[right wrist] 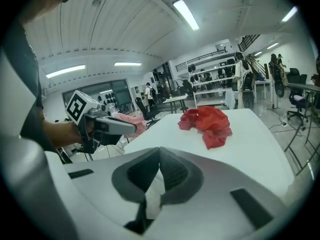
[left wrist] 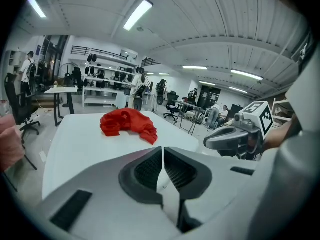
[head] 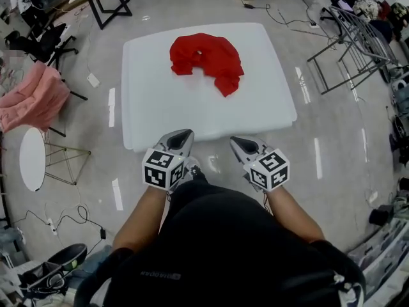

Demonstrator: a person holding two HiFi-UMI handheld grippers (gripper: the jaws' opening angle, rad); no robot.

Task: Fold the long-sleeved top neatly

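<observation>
The long-sleeved top (head: 208, 59) lies crumpled on the tabletop (head: 153, 117): soft, light, floppy, so I'd pinch a loose edge. My left gripper (head: 184, 134) and right gripper (head: 236, 140) have their fingers (left wrist: 147, 171) clenched, empty.

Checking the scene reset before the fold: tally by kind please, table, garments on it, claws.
white table: 1
red top: 1, crumpled on the table's far half
claws: 2, left claw and right claw, both shut and empty, short of the table's near edge
Total: 4
</observation>
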